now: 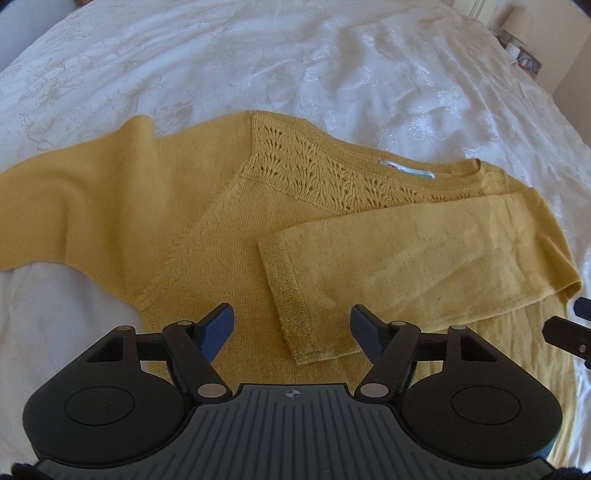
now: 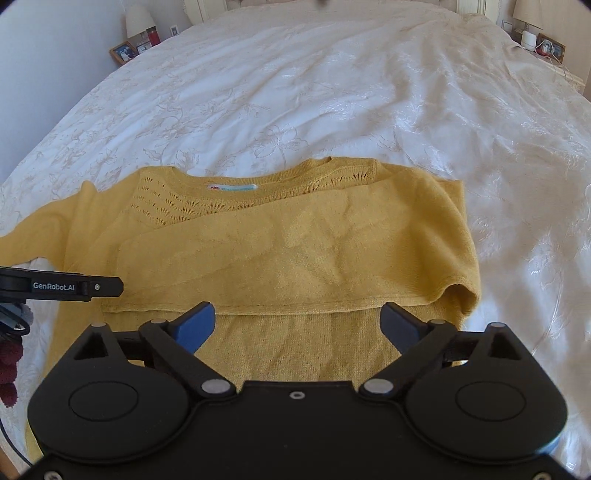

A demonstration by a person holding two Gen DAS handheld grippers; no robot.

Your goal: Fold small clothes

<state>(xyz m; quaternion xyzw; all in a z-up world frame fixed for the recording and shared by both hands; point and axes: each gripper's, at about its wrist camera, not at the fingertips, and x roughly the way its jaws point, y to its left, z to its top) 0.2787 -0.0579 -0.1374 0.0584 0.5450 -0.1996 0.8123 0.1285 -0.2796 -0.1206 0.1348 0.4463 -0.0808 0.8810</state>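
A: Largest element in the figure?

B: The bed (image 2: 332,92), covered by a white bedspread with a pale embroidered floral pattern. It fills most of both wrist views.

A: Next in size?

B: The yellow knit sweater (image 1: 207,236), lying flat on the near part of the bed with its neckline away from the cameras. An openwork lace band runs below the neckline, and a white-and-blue label (image 2: 232,187) shows inside the collar.

A: How are the sleeves arranged?

B: The folded sleeve (image 2: 295,258) lies across the chest, its ribbed cuff (image 1: 291,295) resting on the body panel. The other sleeve (image 1: 55,206) extends outward over the bedspread at the left of the left wrist view.

A: And the tools?

B: The left hand-held gripper (image 1: 291,325) is above the sweater near the cuff, its blue pads partly apart and holding nothing. The right hand-held gripper (image 2: 297,325) is over the lower edge of the folded sleeve, its pads spread very wide, also holding nothing.

A: Smallest items?

B: Bedside lamps (image 2: 139,20), picture frames (image 2: 123,51) and a red candle (image 2: 153,36) at the far end of the bed.
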